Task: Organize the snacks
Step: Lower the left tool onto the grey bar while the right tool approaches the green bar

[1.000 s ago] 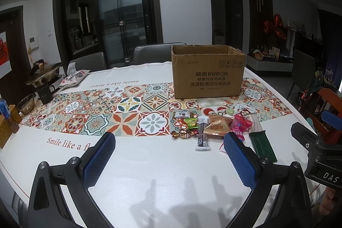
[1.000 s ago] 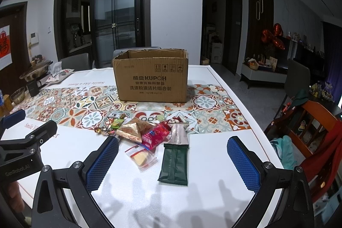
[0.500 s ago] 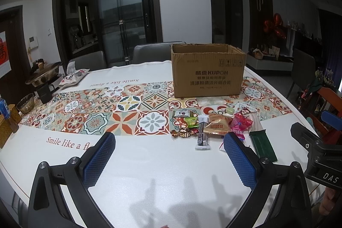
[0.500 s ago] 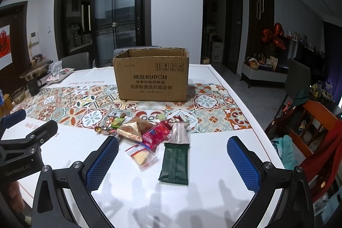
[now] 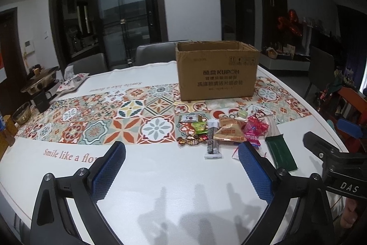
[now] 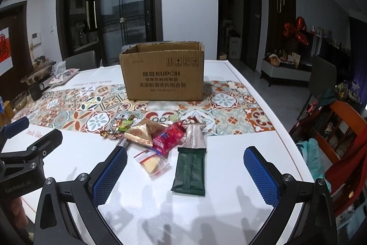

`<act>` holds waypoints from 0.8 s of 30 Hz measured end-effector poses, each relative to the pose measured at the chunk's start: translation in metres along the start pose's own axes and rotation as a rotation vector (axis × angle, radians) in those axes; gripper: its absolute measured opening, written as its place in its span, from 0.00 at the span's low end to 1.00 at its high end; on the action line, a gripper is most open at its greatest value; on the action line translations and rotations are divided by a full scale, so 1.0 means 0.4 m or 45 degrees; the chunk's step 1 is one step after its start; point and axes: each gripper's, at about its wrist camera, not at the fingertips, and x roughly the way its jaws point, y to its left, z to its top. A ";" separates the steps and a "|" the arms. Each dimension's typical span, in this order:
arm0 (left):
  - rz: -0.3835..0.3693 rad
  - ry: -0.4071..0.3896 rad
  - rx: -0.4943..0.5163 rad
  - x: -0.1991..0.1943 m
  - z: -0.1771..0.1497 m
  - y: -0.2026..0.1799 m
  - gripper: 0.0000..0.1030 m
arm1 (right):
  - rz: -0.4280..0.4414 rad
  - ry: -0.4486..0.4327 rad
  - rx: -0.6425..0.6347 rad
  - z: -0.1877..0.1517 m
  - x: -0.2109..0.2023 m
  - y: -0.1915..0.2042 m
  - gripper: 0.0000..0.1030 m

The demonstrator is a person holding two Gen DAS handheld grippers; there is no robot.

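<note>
Right wrist view: snacks [image 6: 160, 139] lie heaped on the worktop [image 6: 224, 217] just before the box [image 6: 164, 71]. Both grippers, right [image 6: 185, 172] and left [image 5: 181, 168], hover spread, holding nothing. Packets look light, crinkly, slippery; pinch the green packet [image 6: 190, 172] across its flat middle.

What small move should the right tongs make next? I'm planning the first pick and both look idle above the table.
Probably ease the open right tongs forward and down over the dark green flat foil packet. It lies nearest, flat on the white table, between the fingers and apart from the pile; the open brown cardboard box waits behind. The left tongs are open too.
</note>
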 end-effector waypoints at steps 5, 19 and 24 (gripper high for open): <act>-0.066 0.043 0.049 0.046 0.005 -0.029 0.82 | 0.015 0.049 0.015 0.000 0.036 -0.005 0.98; -0.211 0.278 0.056 0.243 -0.002 -0.067 0.55 | 0.067 0.306 0.090 -0.025 0.228 -0.033 0.76; -0.214 0.345 0.056 0.306 -0.011 -0.075 0.48 | 0.076 0.376 0.103 -0.035 0.279 -0.038 0.68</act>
